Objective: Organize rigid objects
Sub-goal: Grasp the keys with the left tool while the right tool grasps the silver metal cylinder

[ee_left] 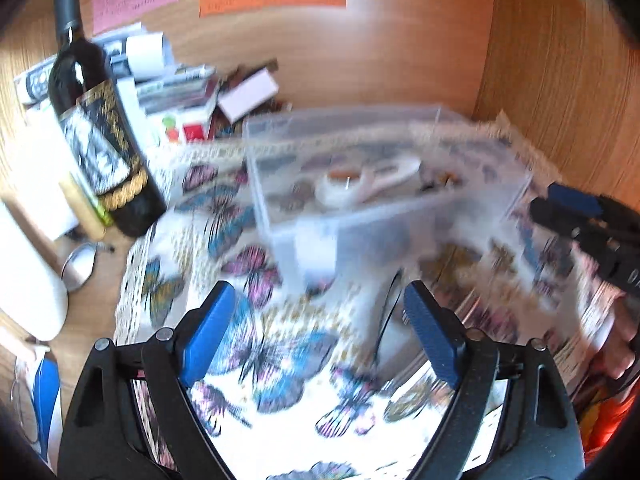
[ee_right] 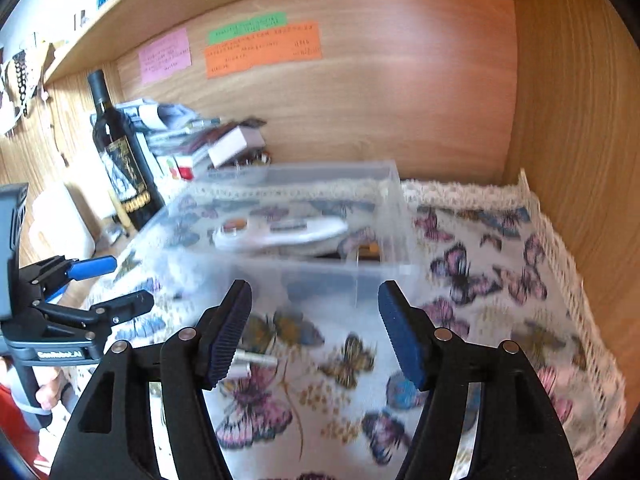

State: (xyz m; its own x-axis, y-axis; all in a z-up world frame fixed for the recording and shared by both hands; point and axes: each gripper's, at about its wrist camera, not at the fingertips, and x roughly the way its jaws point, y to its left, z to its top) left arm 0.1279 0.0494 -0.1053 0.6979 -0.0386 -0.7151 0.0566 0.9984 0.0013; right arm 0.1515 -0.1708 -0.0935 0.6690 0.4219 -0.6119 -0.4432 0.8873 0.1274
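A clear plastic box (ee_left: 400, 208) (ee_right: 320, 268) stands on a butterfly-print cloth (ee_left: 280, 360) (ee_right: 480, 280) inside a wooden alcove. In the box lie a white oblong object (ee_left: 368, 180) (ee_right: 280, 234) and some small dark items, all blurred. My left gripper (ee_left: 320, 300) (ee_right: 120, 284) is open just in front of the box's near wall, nothing between its blue pads. My right gripper (ee_right: 316, 296) (ee_left: 568, 208) is open too, at the box's near right corner, and holds nothing. A small silvery cylinder (ee_right: 256, 360) lies on the cloth by its left finger.
A dark wine bottle (ee_left: 100, 140) (ee_right: 120, 160) stands left of the box, with a stack of papers and small boxes (ee_left: 172, 80) (ee_right: 180, 136) behind it. Wooden walls (ee_right: 560, 100) close the back and right. A white container (ee_left: 28, 280) and a round metal lid (ee_left: 80, 264) sit at far left.
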